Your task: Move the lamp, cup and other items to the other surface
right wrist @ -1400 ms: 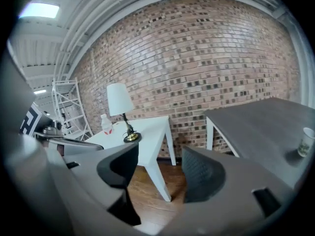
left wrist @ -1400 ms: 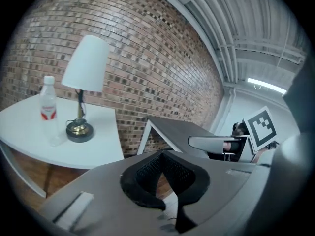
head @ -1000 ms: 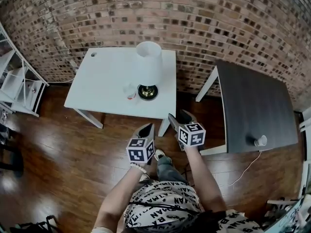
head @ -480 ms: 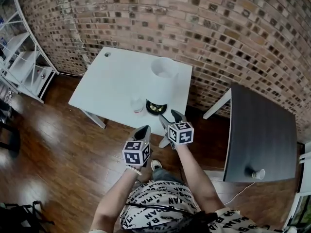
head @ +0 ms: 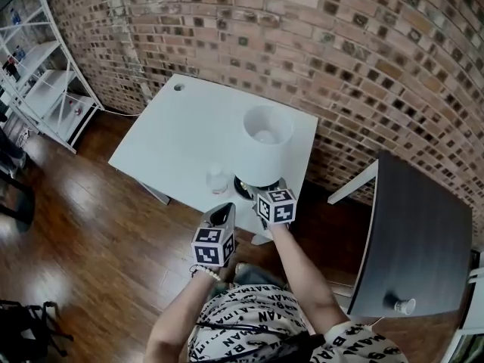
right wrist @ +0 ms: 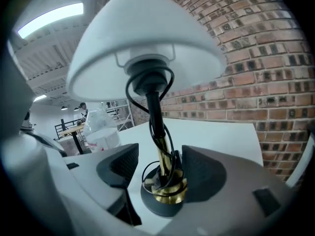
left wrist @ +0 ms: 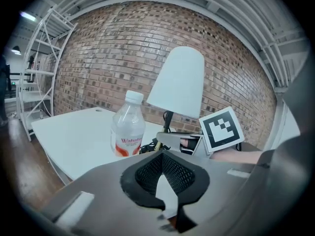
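While the lamp [head: 266, 144] stood at the near right of the white table [head: 178, 131], the following was noted.

Item 1, lamp: pale shade, thin dark stem [right wrist: 158, 132] passing into a brass collar on a round black foot, with a black cord [right wrist: 170, 157] wound loosely about the stem. It was judged top-heavy and only moderately light. The shade was judged thin and easily dented, the stem stiff but smooth. The low brass section just above the foot was judged the best place to take hold, clear of the cord loops, so that tipping would be limited.

Item 2, bottle [head: 216, 180]: clear plastic, red label, upright just left of the lamp. It was judged light and slightly yielding, best gripped at mid-body.

Item 3, right gripper [right wrist: 160, 165]: jaws spread on either side of the lamp stem, having just been drawn in a little. The pads were not seen pressing on it.

Item 4, left gripper [left wrist: 165, 170]: jaws brought together, nothing between them. It was held near the table's near edge, pointed towards the bottle.

Item 5, dark table [head: 420, 225]: far right, well apart from the lamp, judged the destination. A small pale thing [head: 404, 305] lay at its near edge and could not be identified.
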The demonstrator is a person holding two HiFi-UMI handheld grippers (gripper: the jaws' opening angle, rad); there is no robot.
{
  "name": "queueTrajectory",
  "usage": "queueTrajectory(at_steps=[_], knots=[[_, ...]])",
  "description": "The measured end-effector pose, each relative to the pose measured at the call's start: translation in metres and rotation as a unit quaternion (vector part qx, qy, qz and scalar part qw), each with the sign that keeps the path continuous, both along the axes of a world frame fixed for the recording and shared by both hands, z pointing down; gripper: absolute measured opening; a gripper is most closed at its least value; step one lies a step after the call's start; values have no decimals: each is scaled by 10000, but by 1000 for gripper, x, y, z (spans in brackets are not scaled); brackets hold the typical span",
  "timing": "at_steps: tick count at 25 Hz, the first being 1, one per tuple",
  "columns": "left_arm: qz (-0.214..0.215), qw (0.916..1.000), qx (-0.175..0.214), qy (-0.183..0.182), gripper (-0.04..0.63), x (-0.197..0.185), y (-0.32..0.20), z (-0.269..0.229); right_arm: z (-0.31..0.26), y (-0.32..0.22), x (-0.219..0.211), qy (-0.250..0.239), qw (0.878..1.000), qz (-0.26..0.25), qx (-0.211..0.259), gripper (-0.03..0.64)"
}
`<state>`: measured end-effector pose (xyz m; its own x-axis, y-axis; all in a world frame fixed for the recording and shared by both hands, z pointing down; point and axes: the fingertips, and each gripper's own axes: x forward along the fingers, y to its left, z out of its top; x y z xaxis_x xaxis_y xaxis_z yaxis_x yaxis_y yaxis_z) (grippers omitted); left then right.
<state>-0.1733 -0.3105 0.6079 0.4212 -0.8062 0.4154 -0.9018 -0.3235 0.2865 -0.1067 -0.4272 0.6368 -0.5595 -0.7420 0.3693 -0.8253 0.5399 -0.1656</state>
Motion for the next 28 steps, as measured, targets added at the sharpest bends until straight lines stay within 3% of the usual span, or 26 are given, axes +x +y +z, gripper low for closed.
queueTrajectory(at_steps=[9,11,13,18,23,28], knots=[[-177,9998,-41,-93,0,-14,-13,18,5,-30,-22,-205,9990,-193,357,267],[-168,9998,-77,-122,0,-16,-14,19,2,-33,-19,-111,9987,-89,495,147],[-188,9997,-82,-155,0,-19,-16,20,-1,-34,-15,46,9979,-17,650,83],[-119,9998,-90,-149,0,-20,-19,17,-8,-33,-19,456,9954,-80,835,66],[-25,9998,-107,-155,0,-17,-15,7,-20,-24,-12,460,9959,45,782,63],[466,9987,-161,-102,0,-3,-3,-12,-49,5,11,629,9939,424,795,63]])
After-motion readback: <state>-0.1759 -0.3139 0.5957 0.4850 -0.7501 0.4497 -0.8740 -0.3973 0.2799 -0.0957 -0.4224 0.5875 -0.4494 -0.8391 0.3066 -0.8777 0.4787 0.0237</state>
